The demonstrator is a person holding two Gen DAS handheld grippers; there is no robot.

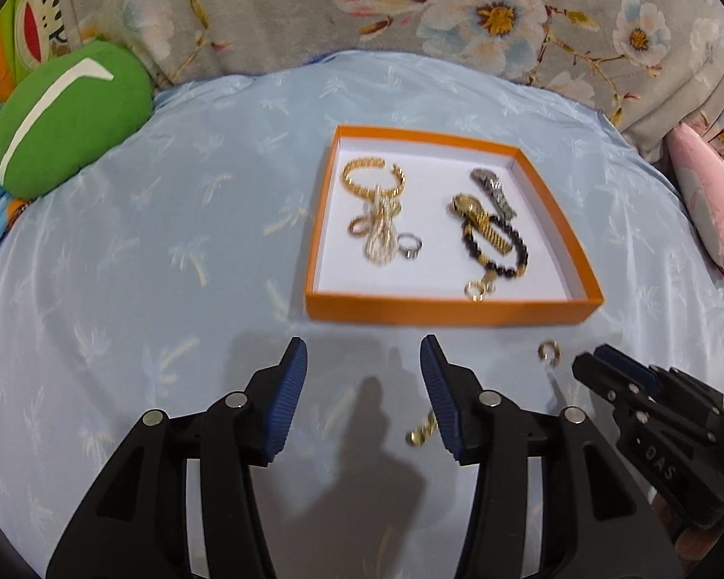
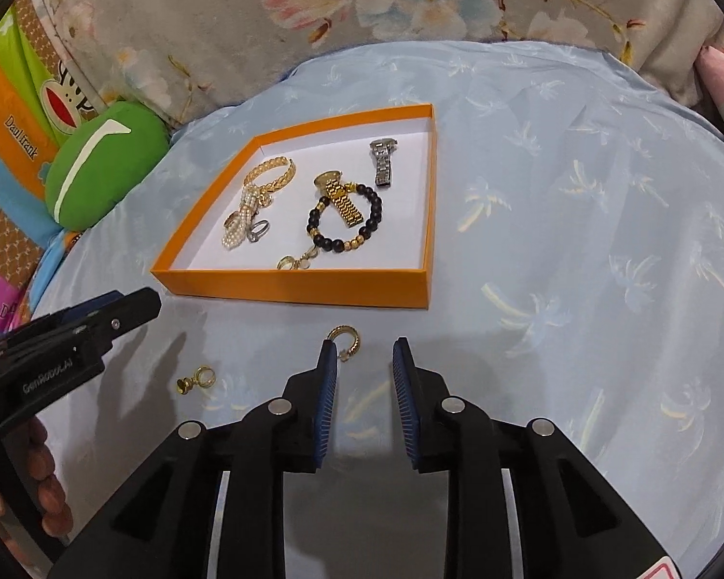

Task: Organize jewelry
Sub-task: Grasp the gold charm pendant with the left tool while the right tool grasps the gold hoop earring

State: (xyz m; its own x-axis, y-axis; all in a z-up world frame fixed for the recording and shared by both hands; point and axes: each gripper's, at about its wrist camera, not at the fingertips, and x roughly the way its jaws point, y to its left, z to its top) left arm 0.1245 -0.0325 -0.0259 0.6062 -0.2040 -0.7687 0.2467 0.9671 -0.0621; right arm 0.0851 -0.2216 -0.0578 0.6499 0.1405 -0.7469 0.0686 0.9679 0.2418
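An orange tray [image 1: 451, 310] [image 2: 294, 287] on the light blue cloth holds a gold bangle [image 1: 372, 177], a pearl piece [image 1: 380, 236], a silver ring [image 1: 409, 246], a gold watch [image 1: 482, 222], a silver watch [image 2: 385, 160] and a black bead bracelet [image 2: 347, 222]. Two gold earrings lie loose in front of the tray: one [image 2: 345, 337] [image 1: 549, 353] just ahead of my open right gripper [image 2: 364, 354], by its left finger; the other [image 2: 197, 380] [image 1: 422, 430] beside the right finger of my open left gripper [image 1: 364, 354]. Both grippers are empty.
A green cushion [image 1: 67, 116] [image 2: 104, 164] lies at the far left. A floral blanket [image 1: 410, 9] runs along the back. A pink pillow [image 1: 709, 202] sits at the right edge. The right gripper shows in the left wrist view [image 1: 585, 362], the left one in the right wrist view [image 2: 140, 306].
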